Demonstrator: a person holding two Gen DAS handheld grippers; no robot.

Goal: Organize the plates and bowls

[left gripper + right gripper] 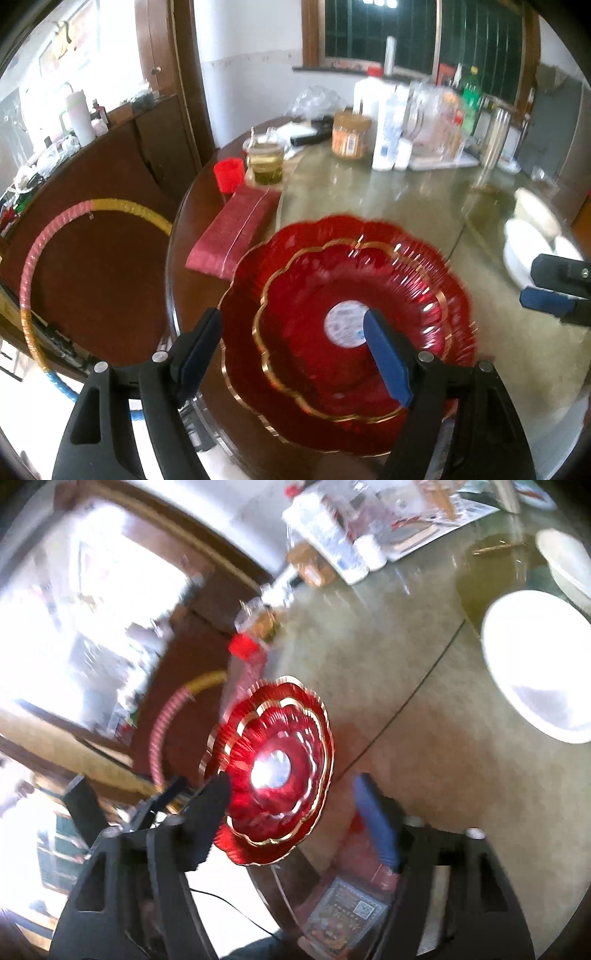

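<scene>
Two red glass plates with scalloped gold rims are stacked, the smaller plate (pixel 332 295) on the larger one (pixel 243 369), at the near left edge of the round table. The stack also shows in the right wrist view (pixel 273 753). My left gripper (pixel 295 350) is open and hovers above the stack, empty. My right gripper (pixel 291 812) is open and empty, to the right of the stack; its fingers (pixel 554 291) show at the left view's right edge. White bowls (pixel 535 664) sit to the right on the table.
The glass-topped table (pixel 369 199) carries a red cup (pixel 229 175), a glass jar (pixel 264 162), a red packet stack (pixel 236 229), and bottles and jars (pixel 384 125) at the back. A printed packet (pixel 343 912) lies at the near edge. A hula hoop (pixel 40 251) leans at left.
</scene>
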